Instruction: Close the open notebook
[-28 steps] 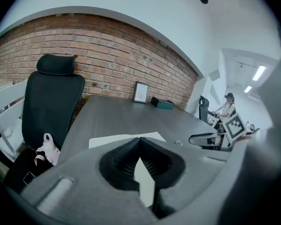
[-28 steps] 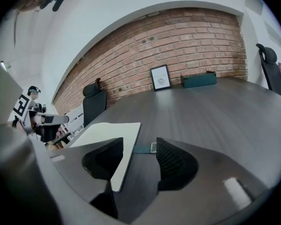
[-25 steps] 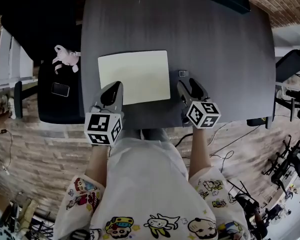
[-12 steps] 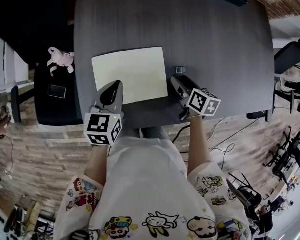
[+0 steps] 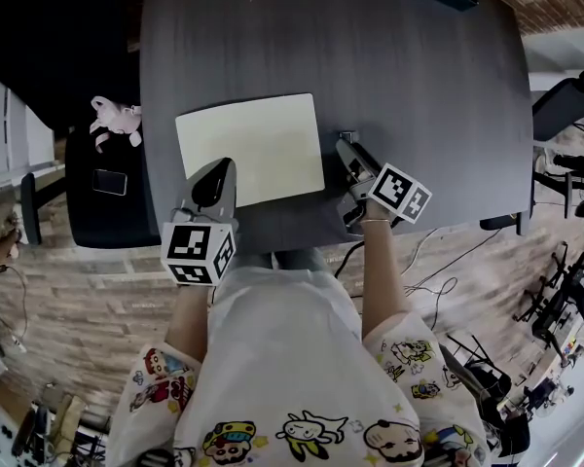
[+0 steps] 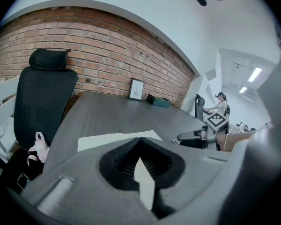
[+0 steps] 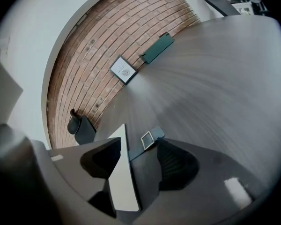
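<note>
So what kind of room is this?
Probably an office or a shared workroom. There's a big dark table running up to a brick wall, and a black office chair beside it.

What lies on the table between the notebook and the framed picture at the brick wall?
Nothing: between notebook and framed picture the table is bare, as the left gripper view shows.

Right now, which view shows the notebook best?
Head view: the notebook lies flat on the table with almost its whole outline visible. The left gripper view shows only a strip of it beyond the jaws. The right gripper view shows only a foreshortened sliver.
</note>
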Demonstrator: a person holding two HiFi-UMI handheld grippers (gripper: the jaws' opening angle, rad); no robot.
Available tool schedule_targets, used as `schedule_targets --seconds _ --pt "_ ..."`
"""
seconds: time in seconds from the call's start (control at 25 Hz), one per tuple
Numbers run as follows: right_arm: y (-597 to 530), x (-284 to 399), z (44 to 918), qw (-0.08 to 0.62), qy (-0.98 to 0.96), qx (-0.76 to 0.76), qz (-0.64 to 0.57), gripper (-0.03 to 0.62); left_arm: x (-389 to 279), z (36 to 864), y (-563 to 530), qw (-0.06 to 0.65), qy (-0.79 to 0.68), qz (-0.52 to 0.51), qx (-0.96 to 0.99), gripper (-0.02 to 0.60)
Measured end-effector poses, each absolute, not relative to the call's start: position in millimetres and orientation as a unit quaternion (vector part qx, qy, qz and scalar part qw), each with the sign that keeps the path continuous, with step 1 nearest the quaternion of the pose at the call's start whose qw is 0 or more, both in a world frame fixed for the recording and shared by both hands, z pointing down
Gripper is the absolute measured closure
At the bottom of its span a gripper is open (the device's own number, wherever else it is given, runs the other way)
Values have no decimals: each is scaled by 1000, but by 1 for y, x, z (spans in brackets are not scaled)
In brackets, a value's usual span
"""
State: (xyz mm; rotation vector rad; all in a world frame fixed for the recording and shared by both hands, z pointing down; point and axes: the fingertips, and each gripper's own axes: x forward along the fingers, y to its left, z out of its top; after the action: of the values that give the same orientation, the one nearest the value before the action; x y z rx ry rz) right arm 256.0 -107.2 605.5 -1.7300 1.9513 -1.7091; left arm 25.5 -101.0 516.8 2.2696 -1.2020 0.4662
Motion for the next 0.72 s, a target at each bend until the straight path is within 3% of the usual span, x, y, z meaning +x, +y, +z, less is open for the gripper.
schedule_targets --seconds 0.44,0.72 --pt "-129 249 593 138 604 -520 -588 361 16 520 -106 268 -454 172 832 581" --pt "-133 243 599 127 610 -526 -579 394 14 520 -107 269 -457 171 831 581"
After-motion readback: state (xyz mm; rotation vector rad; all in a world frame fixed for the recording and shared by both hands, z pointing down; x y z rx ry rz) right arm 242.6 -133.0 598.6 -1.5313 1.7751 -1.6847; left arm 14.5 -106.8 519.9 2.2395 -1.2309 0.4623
